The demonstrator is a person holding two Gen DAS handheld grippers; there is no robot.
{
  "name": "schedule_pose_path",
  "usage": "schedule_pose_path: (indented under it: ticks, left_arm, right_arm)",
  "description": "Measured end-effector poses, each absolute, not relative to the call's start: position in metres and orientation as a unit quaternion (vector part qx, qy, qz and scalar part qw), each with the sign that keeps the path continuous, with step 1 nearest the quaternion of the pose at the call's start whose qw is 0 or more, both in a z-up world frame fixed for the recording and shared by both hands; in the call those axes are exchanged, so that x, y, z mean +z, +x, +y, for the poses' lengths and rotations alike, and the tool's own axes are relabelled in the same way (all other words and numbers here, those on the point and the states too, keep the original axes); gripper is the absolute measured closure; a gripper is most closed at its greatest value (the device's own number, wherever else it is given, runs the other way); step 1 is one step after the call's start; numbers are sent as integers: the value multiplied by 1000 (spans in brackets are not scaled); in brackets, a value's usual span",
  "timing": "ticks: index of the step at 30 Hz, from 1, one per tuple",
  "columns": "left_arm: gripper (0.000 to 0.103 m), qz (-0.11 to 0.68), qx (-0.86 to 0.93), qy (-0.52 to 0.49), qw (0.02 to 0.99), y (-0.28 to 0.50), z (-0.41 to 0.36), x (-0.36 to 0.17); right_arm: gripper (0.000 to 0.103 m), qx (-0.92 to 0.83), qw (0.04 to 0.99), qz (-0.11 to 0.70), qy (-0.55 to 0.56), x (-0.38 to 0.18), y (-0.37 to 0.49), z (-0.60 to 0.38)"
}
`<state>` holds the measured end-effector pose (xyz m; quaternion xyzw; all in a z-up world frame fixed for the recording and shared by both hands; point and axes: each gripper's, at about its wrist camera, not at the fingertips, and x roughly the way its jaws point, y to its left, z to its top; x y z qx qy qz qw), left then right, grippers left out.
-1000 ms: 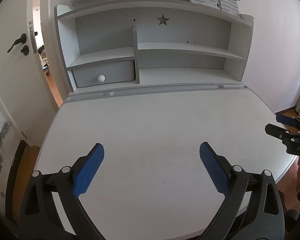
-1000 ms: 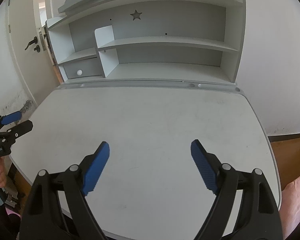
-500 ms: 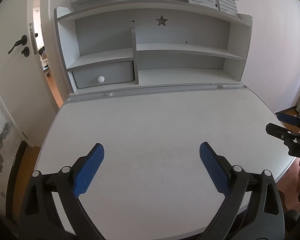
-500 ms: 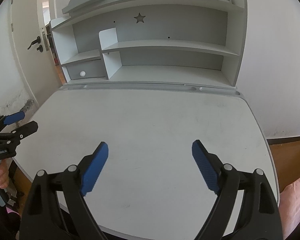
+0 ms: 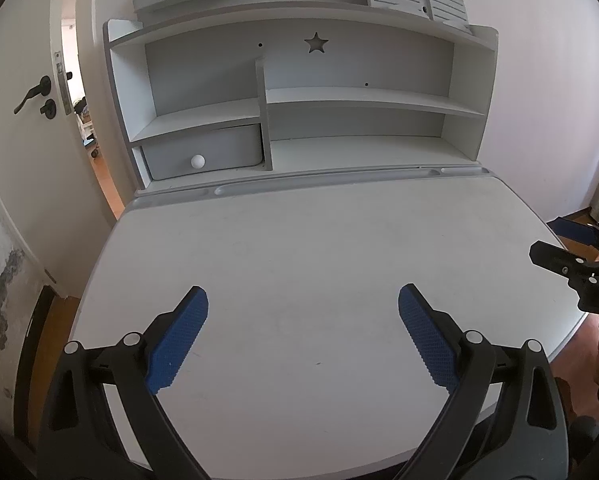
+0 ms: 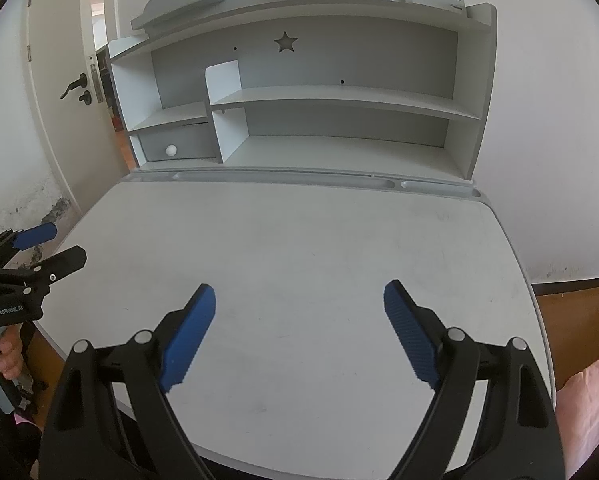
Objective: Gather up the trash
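Left tongs [image 5: 302, 300]: the jaws are standing wide apart and are gripping nothing. The two blue ribbed pads [image 5: 177, 340] are hovering over the near part of the white tabletop [image 5: 319, 248], with bare surface showing between them.

Right tongs [image 6: 299, 294]: the jaws are likewise standing wide apart with nothing between them. They are hanging over the near middle of the tabletop [image 6: 299, 240], clear of its surface as far as the view shows.

Relative position: in the left wrist view, the right tongs [image 5: 559, 246] are appearing at the right edge, off the tabletop's right rim. In the right wrist view, the left tongs [image 6: 55, 246] are appearing at the left edge, just beside the tabletop's left rim, with the holding hand [image 6: 3, 354] showing below them. The two tools are sitting well apart.

Task item: no trash is showing in either view; its location cannot be told from these pictures.

Surroundings: a grey-and-white shelf unit [image 5: 299, 92] is standing along the far edge of the tabletop. It is carrying a star-shaped cutout [image 5: 316, 43] in its back panel and a closed drawer [image 5: 203, 152] with a round white knob [image 5: 198, 161] at lower left. A grooved grey strip [image 6: 299, 180] is running between the shelf unit and the tabletop. A white door [image 5: 31, 120] with a black handle [image 5: 31, 94] is standing open at the left.
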<state>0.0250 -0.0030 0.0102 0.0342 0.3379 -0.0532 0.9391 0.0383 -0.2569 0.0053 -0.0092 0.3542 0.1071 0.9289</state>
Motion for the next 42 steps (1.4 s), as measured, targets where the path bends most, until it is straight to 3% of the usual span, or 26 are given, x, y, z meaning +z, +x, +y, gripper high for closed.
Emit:
schedule_pose_path:
  ticks: [42]
  left_arm:
    - [10, 342, -48, 40, 938, 25, -8, 8]
  right_arm:
    - [19, 106, 930, 352, -10, 9, 37, -254]
